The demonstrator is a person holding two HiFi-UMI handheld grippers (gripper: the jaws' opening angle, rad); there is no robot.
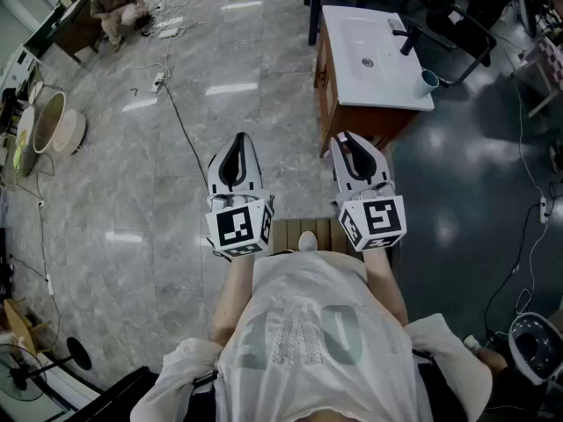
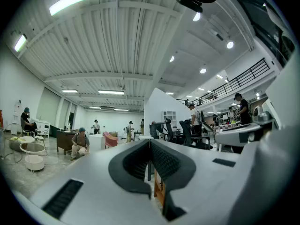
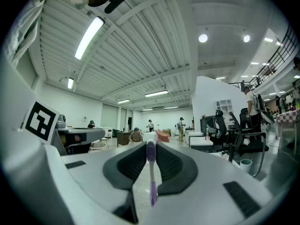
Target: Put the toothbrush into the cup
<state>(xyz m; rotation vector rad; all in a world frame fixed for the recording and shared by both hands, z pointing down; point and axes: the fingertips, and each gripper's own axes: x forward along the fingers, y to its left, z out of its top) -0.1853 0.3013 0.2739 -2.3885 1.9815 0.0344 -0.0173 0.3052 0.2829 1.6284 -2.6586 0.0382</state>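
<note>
A white washbasin cabinet stands on a grey tiled floor, ahead of a person holding two grippers side by side. The left gripper has its jaws pressed together with nothing between them. The right gripper clamps an upright purple toothbrush. A teal cup sits on the cabinet's right front corner, well apart from the toothbrush

Left gripper and right gripper side by side, near, just ahead of the person's torso. Left one's jaws together, nothing between. Toothbrush upright between the right gripper's jaws. Sink cabinet farther out, right of the right gripper. Faucet on its right side, cup on its near-right corner. Crouching person far left, basins on the floor at left edge.
</note>
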